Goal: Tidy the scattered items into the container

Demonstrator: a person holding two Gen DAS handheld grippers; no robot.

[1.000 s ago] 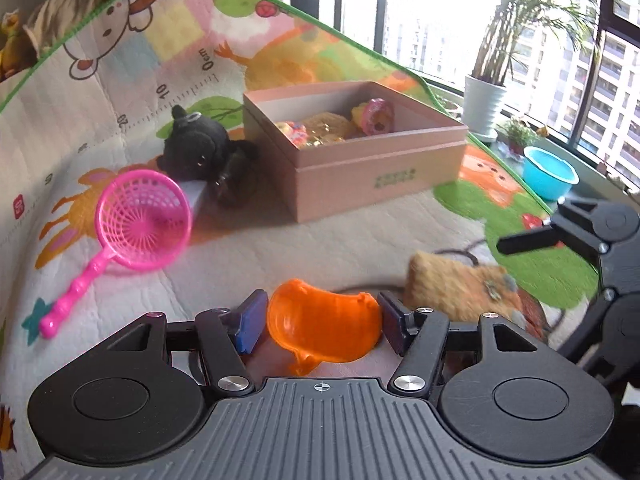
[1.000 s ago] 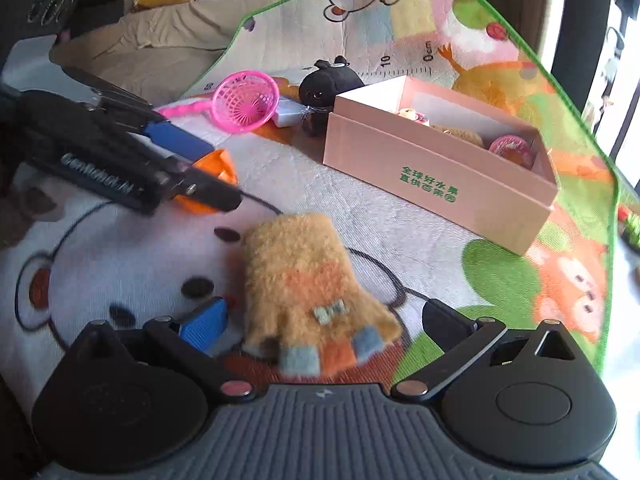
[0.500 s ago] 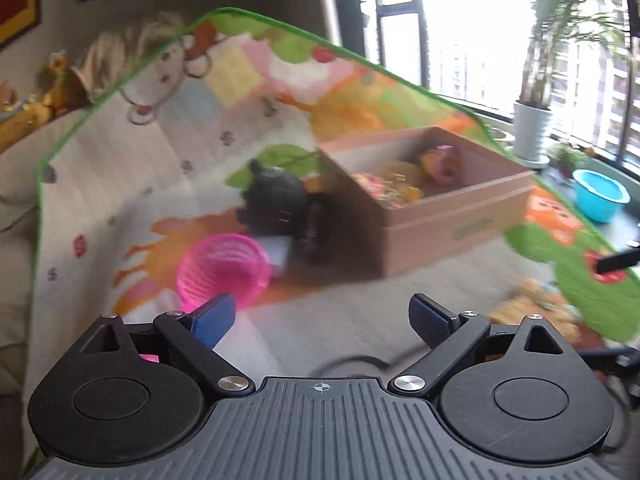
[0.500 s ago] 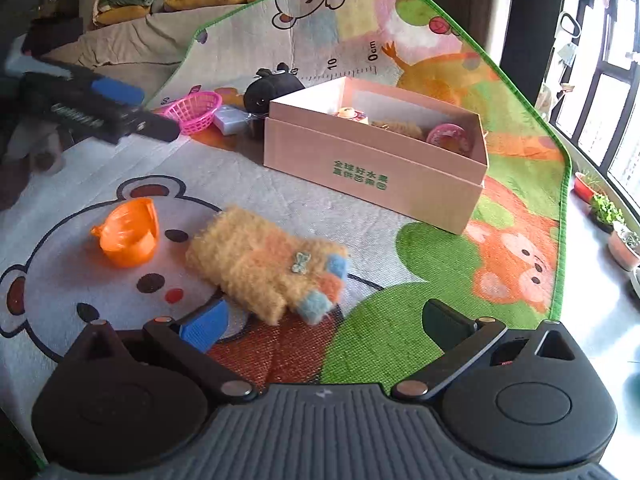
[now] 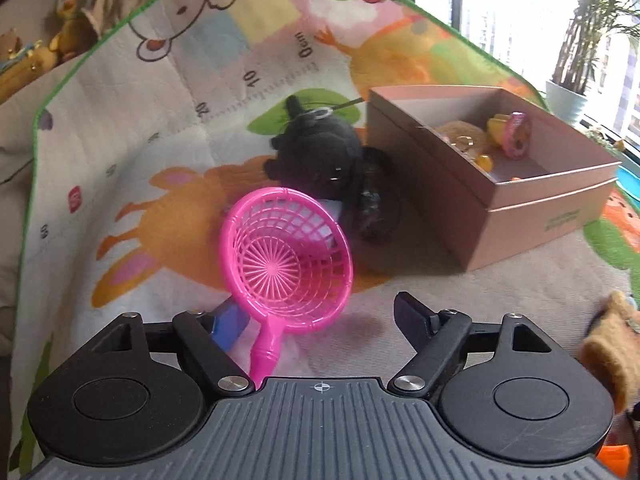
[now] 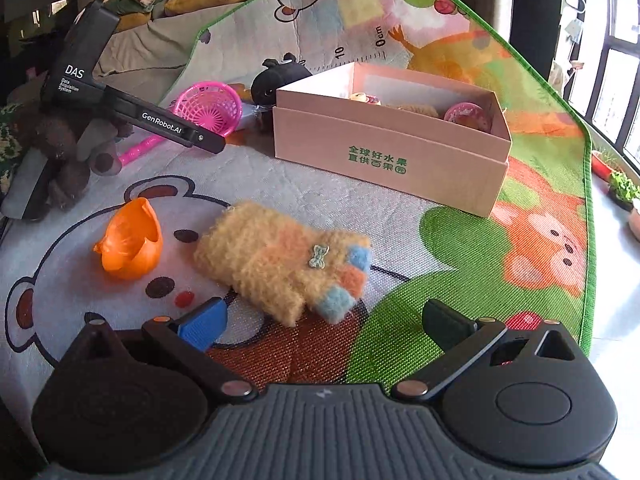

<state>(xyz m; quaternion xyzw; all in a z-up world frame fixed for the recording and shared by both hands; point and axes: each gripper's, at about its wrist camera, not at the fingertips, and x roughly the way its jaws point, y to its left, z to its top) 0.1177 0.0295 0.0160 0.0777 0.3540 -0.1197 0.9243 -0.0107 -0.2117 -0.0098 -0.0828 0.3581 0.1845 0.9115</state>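
Pink sieve [image 5: 286, 258] lies on the play mat [image 5: 168, 148], bowl tipped up against a small pale block behind it, handle [image 5: 266, 350] running back toward you at 6 o'clock in the left wrist view. The pink box [image 5: 516, 200], the container, sits at 2 o'clock from the sieve, with the black plush toy [image 5: 316, 156] between them at 12 o'clock.

Left gripper [image 5: 320, 316]: jaws about half open and closing. The handle passes between them, close against the blue pad [image 5: 228, 322] at 9 o'clock; the dark pad at 3 o'clock stands well clear. Nothing gripped yet.

Advice for this step: shift the jaws slightly toward 9 o'clock so the handle sits centred before they shut. Take the handle near where it joins the bowl; the bowl rim is thin mesh and likely to flex or slip. Lift straight so the bowl clears the plush, then swing toward the box.

Right gripper [image 6: 320, 320]: jaws wide, holding nothing. The fuzzy yellow mitten [image 6: 280, 264] lies just ahead at 12 o'clock, the orange scoop [image 6: 130, 246] at 10 o'clock. Both remain outside the box.
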